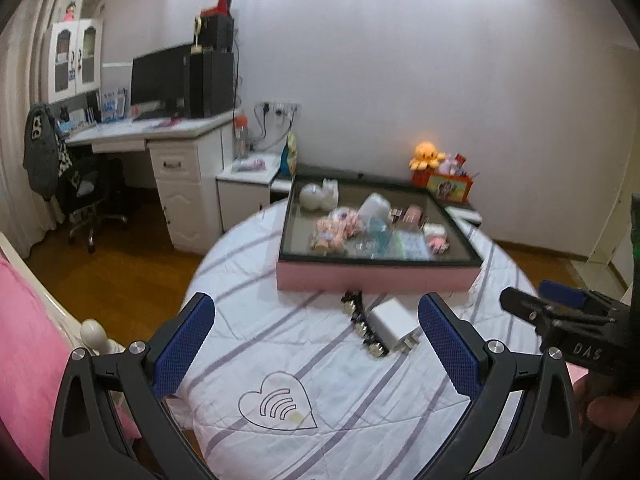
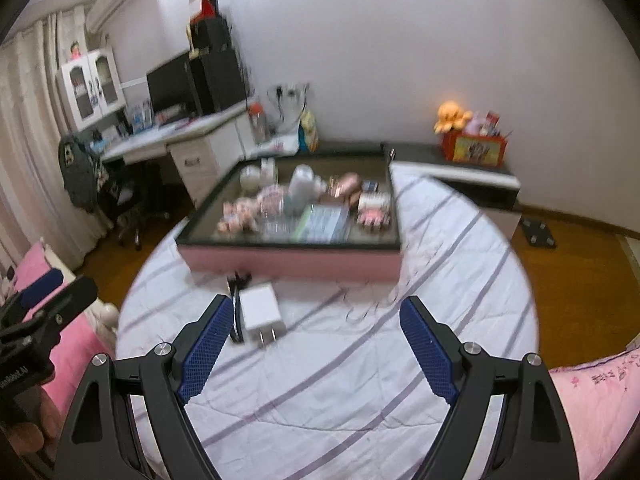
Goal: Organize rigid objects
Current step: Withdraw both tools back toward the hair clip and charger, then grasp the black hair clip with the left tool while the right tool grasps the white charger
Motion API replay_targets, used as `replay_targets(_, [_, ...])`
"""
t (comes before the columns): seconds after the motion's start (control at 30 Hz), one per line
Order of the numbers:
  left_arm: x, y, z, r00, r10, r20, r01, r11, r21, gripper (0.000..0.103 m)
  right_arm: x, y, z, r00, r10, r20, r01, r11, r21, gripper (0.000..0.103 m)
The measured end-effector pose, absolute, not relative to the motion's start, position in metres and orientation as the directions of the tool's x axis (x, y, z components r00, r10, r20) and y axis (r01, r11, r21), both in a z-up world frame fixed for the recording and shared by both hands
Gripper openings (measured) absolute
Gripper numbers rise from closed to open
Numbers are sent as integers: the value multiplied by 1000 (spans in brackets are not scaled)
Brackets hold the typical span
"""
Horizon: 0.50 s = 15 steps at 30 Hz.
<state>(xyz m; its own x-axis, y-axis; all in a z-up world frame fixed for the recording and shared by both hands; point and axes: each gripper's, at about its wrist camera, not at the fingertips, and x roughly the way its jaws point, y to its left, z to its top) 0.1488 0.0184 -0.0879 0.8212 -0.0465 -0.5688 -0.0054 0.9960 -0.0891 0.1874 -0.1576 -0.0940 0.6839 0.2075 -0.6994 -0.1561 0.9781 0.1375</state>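
Observation:
A white plug charger (image 1: 394, 322) and a black hair clip with shiny studs (image 1: 362, 324) lie side by side on the striped bed cover, just in front of a pink-sided tray (image 1: 372, 278) that holds several small items. My left gripper (image 1: 316, 332) is open and empty, hovering just short of the charger. My right gripper (image 2: 316, 334) is open and empty; the charger (image 2: 260, 312) and clip (image 2: 237, 280) sit by its left finger. The right gripper also shows at the right edge of the left wrist view (image 1: 536, 304).
The tray (image 2: 288, 262) sits on a round bed (image 2: 360, 360) with wood floor around it. A white desk with monitor (image 1: 160, 80) and a chair (image 1: 88, 196) stand at the left. A low shelf with an orange plush (image 1: 426, 154) is behind the tray. A pink pillow (image 1: 24, 360) lies at left.

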Motion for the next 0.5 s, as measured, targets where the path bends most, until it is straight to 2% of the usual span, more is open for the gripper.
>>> replay_targets(0.33, [186, 24, -142, 736, -36, -676, -50, 993, -107, 103, 232, -127, -156, 546, 281, -789, -258, 953, 161, 86])
replay_targets(0.5, [199, 28, -159, 704, -32, -710, -64, 992, -108, 103, 250, -111, -176, 493, 317, -810, -303, 936, 181, 72])
